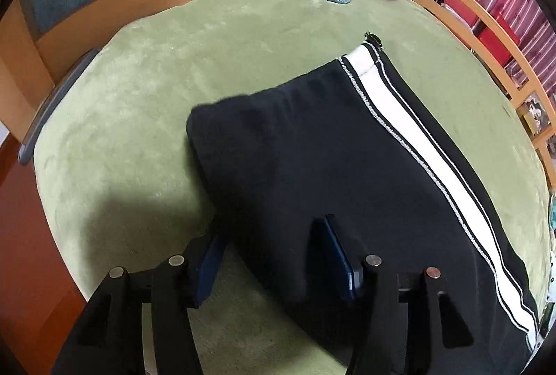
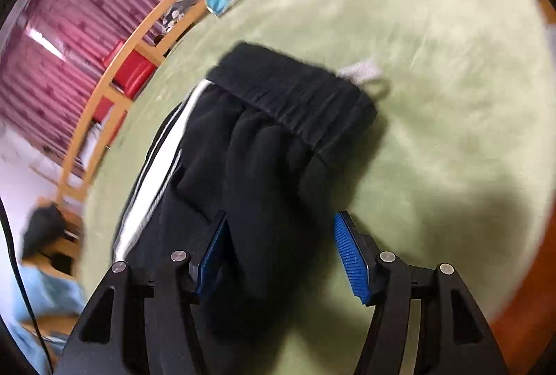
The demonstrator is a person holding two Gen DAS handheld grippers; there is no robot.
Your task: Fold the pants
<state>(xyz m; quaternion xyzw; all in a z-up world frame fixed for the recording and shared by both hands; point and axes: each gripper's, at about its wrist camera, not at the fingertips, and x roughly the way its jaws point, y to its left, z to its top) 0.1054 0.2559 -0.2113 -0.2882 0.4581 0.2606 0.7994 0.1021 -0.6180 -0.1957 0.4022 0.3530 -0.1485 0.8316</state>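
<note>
Both views are evenly and fairly brightly lit, with soft indoor light and no glare. In the left wrist view the picture is mostly sharp; a broad dark shadow (image 1: 139, 201) lies on the green blanket (image 1: 146, 69) ahead of the left gripper (image 1: 274, 257). The black pants (image 1: 312, 166) lose their folds in darkness. The right wrist view is smeared by motion blur, worst toward the rim, and a shadow (image 2: 451, 229) lies beside the right gripper (image 2: 283, 253). Fisheye bending curves the wooden rail (image 2: 114, 86), and black corners frame both pictures.
</note>
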